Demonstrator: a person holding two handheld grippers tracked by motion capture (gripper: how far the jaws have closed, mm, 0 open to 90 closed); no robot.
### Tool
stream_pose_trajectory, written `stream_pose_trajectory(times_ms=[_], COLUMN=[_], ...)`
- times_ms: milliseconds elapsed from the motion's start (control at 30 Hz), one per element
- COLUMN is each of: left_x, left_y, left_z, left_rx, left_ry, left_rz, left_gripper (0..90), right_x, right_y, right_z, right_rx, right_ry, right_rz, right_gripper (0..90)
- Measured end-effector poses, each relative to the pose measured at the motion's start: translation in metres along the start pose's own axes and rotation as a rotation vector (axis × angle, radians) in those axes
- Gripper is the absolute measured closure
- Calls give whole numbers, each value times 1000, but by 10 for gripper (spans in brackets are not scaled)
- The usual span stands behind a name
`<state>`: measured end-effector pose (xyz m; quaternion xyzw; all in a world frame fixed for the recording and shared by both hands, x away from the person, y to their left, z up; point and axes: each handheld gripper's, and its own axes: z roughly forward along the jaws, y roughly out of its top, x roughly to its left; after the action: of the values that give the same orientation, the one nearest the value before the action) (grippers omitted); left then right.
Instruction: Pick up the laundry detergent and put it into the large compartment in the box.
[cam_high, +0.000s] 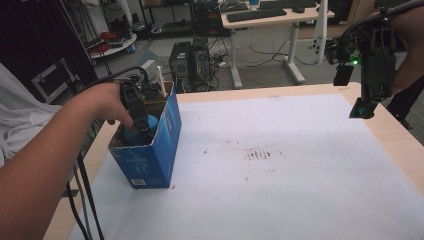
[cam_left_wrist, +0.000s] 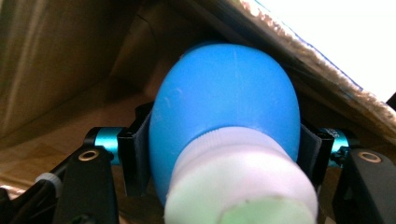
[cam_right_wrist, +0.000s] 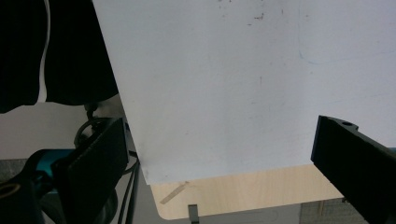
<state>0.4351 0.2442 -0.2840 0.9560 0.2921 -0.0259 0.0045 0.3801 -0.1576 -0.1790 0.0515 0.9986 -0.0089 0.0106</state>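
Blue bulb (cam_left_wrist: 224, 116) with white neck – inside the open box (cam_high: 155, 150), low against its near wall, as seen from above. Left gripper (cam_high: 142, 127) reaching down into the box; jaws on either side of the bulb, pads (cam_left_wrist: 137, 163) against its flanks – pinching the bulb, though grip judged light. Left hand (cam_high: 107, 105) just above the box rim. Right gripper (cam_high: 365, 107) far right of the box, held over the opposite table (cam_high: 300, 170) edge; jaws spread wide, nothing between them, white sheet (cam_right_wrist: 224, 84) below.

Progress, as judged: bulb at the box bottom, either being set down or about to be lifted out – direction not determinable. Remaining in either case: left gripper to clear the box. White stick (cam_high: 161, 80) upright at the far corner of the box, untouched.
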Motion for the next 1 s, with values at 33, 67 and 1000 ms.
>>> stream_pose_trajectory(times_ms=[33, 67, 1000], left_x=[0, 0, -18], left_y=[0, 0, -14], left_z=[-1, -2, -68], left_rx=[0, -1, 0], left_ry=[-1, -1, 76], left_rz=[-1, 0, 45], left_gripper=[333, 332, 161], right_x=[0, 1, 0], right_y=[0, 1, 3], right_z=[0, 0, 1], right_rx=[-1, 0, 2], right_ry=[0, 0, 7], right_rz=[-4, 0, -11], right_gripper=[33, 33, 33])
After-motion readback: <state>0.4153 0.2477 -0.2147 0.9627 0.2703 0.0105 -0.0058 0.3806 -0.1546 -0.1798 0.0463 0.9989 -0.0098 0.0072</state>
